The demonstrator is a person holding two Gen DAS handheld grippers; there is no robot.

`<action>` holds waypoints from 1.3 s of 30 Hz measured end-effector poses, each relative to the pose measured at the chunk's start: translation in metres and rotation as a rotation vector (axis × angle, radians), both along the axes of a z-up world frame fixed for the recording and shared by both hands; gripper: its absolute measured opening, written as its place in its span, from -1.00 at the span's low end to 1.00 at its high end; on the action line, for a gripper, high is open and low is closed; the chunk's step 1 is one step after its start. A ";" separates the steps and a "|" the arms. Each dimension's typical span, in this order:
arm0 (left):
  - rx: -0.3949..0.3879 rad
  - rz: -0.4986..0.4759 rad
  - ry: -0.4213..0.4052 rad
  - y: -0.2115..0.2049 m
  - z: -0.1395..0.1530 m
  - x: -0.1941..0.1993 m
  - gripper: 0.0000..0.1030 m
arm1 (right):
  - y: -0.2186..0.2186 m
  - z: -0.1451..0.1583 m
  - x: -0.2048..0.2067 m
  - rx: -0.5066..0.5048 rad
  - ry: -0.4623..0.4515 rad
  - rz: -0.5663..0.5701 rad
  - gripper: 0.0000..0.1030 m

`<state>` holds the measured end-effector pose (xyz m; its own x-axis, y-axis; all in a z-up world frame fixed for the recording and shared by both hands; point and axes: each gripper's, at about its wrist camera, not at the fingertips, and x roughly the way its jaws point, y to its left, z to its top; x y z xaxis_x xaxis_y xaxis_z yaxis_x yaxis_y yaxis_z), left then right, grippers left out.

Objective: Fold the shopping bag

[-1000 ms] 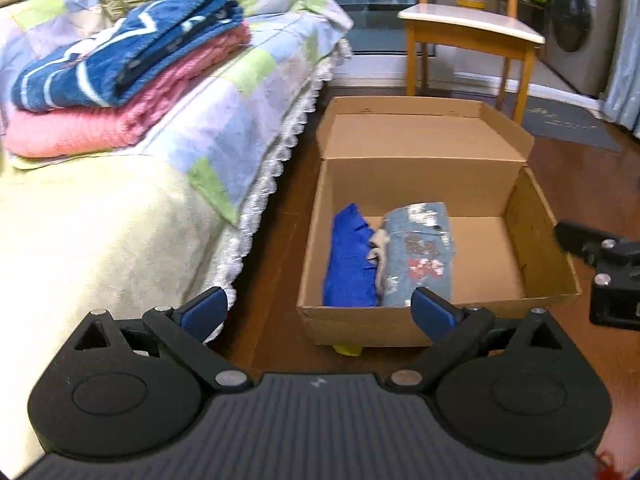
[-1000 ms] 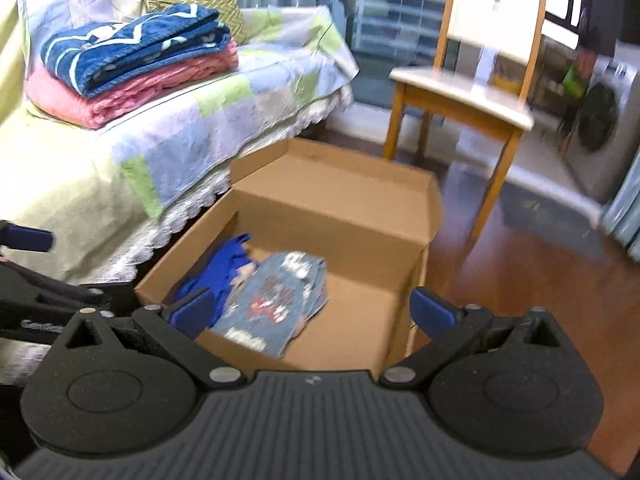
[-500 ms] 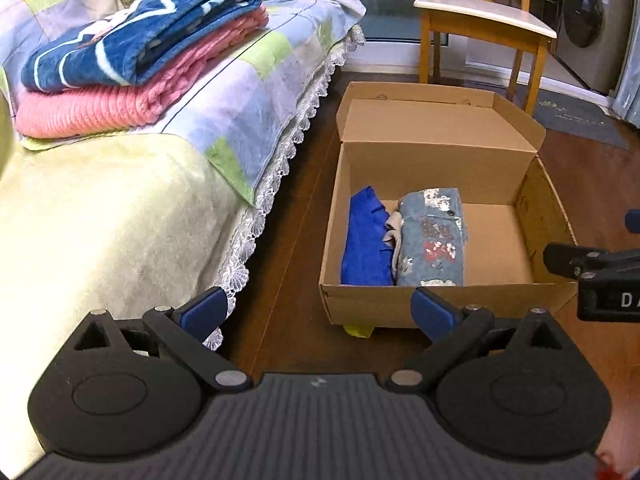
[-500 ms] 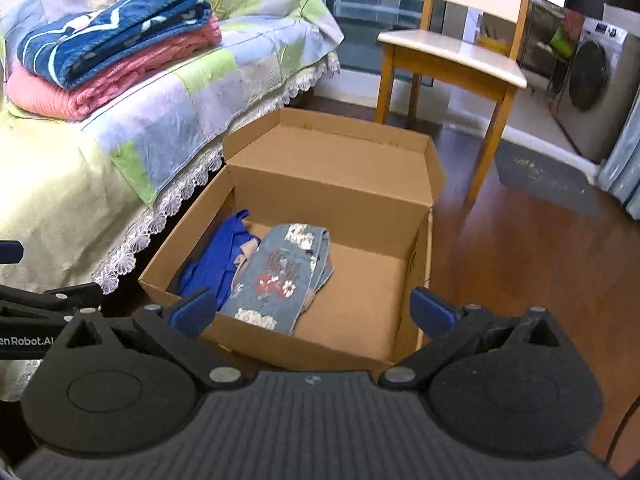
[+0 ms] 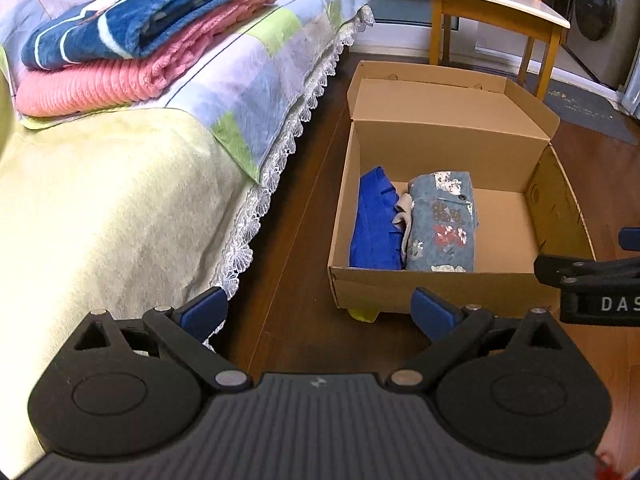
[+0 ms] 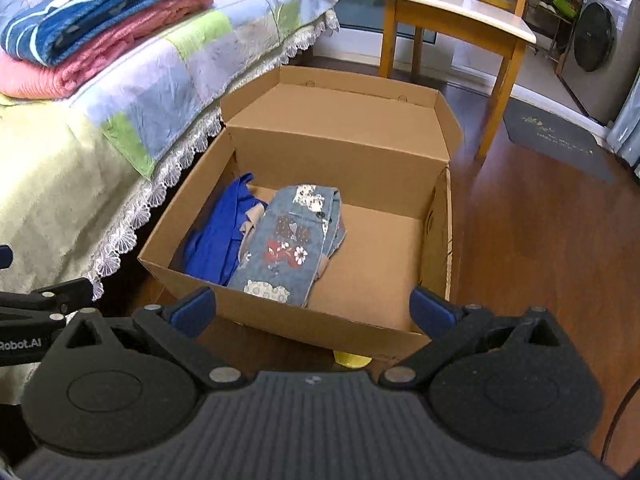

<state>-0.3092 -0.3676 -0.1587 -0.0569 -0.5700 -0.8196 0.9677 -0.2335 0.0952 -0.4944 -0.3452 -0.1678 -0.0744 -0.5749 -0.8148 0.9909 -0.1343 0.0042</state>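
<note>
The open brown cardboard box (image 6: pixel 304 320) stood on the dark wooden floor (image 6: pixel 540 240) beside the bed with its patchwork cover (image 5: pixel 248 80). Inside, against the box's left wall, lay a folded blue fabric bag (image 6: pixel 218 236) and, touching it, a folded denim bag with floral patches (image 6: pixel 288 248). The left gripper (image 5: pixel 318 310) and right gripper (image 6: pixel 312 308) were both held above the near rim, fingers spread wide, gripping nothing. Folded blue and pink blankets (image 5: pixel 132 40) rested on the bed.
</note>
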 end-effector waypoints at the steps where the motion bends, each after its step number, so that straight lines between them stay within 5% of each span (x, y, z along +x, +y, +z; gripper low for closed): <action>1: 0.002 0.001 -0.003 -0.001 -0.001 0.000 0.92 | -0.004 -0.002 0.000 0.009 -0.001 0.000 0.98; 21: 0.035 -0.134 -0.092 -0.016 -0.024 -0.035 0.92 | -0.014 -0.036 0.000 0.100 0.011 -0.043 0.98; 39: 0.030 -0.239 -0.083 -0.028 -0.027 -0.074 0.92 | -0.011 -0.051 -0.026 0.147 0.050 -0.123 0.98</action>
<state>-0.3827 -0.3957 -0.1859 -0.1193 -0.5239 -0.8434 0.8740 -0.4585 0.1612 -0.5208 -0.3559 -0.2185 -0.1790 -0.4344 -0.8828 0.9654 -0.2503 -0.0726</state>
